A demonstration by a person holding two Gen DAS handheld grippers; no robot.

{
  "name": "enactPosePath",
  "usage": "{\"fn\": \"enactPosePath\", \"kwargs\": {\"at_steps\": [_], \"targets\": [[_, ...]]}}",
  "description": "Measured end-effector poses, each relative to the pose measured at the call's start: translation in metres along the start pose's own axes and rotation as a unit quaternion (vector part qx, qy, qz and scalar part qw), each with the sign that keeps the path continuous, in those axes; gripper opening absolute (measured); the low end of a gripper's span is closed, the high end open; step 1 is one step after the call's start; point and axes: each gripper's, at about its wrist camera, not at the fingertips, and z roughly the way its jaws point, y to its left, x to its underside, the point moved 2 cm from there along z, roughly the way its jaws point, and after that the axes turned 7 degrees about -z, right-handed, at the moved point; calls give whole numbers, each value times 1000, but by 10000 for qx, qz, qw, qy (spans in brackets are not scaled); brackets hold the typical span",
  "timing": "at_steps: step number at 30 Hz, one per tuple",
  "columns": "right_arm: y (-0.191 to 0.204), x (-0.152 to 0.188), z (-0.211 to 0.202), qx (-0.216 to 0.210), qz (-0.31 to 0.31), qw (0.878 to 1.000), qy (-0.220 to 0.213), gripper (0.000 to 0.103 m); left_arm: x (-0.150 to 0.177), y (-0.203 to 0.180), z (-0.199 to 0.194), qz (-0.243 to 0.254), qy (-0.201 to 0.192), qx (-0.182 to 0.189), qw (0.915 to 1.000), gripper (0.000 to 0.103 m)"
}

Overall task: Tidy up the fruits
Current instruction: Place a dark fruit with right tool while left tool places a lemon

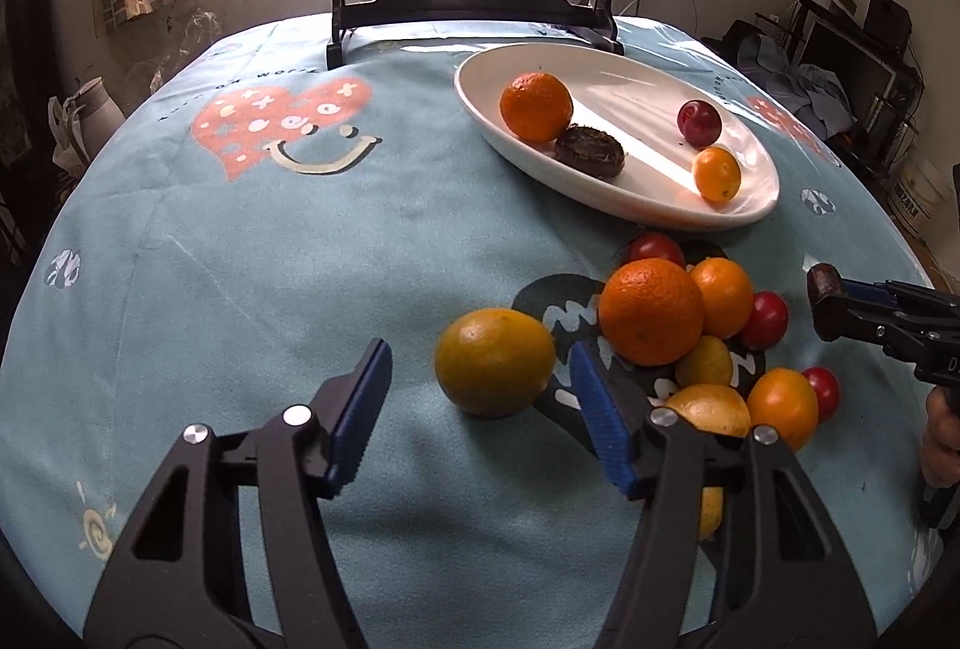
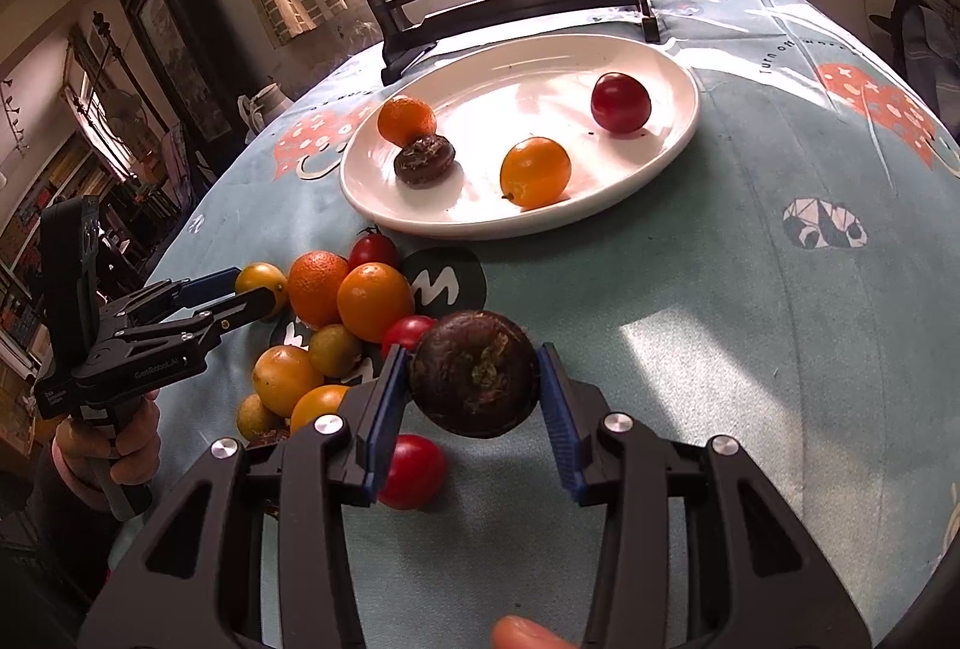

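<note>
My left gripper (image 1: 477,352) is open low over the teal tablecloth. A yellow-green orange (image 1: 495,370) lies between its blue fingertips, with a gap showing beside the left pad. In the right wrist view the left gripper (image 2: 264,292) reaches into the fruit pile (image 2: 336,319) from the left. My right gripper (image 2: 473,352) is shut on a dark brown round fruit (image 2: 474,385), held above the cloth. The white oval plate (image 2: 660,66) further back holds an orange (image 2: 407,119), a dark brown fruit (image 2: 425,159), a small orange fruit (image 2: 535,172) and a red one (image 2: 620,102).
Loose oranges, yellow fruits and red ones form a pile (image 1: 690,325) between the grippers and the plate (image 1: 630,78). A dark wooden stand (image 1: 474,12) with a round painted screen rises behind the plate. A person's hand (image 2: 114,445) holds the left gripper's handle.
</note>
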Motion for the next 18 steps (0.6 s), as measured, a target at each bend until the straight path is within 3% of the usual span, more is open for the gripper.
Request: {"fn": "enactPosePath", "kwargs": {"at_steps": [5, 12, 18], "targets": [[0, 0, -1, 2, 23, 10000, 0, 44, -1, -3, 9, 104, 63, -94, 9999, 61], [0, 0, 0, 8, 22, 10000, -1, 44, 0, -6, 14, 168, 174, -4, 9997, 43], [0, -1, -2, 19, -10, 10000, -17, 44, 3, -9, 10, 229, 129, -36, 9996, 43]]}}
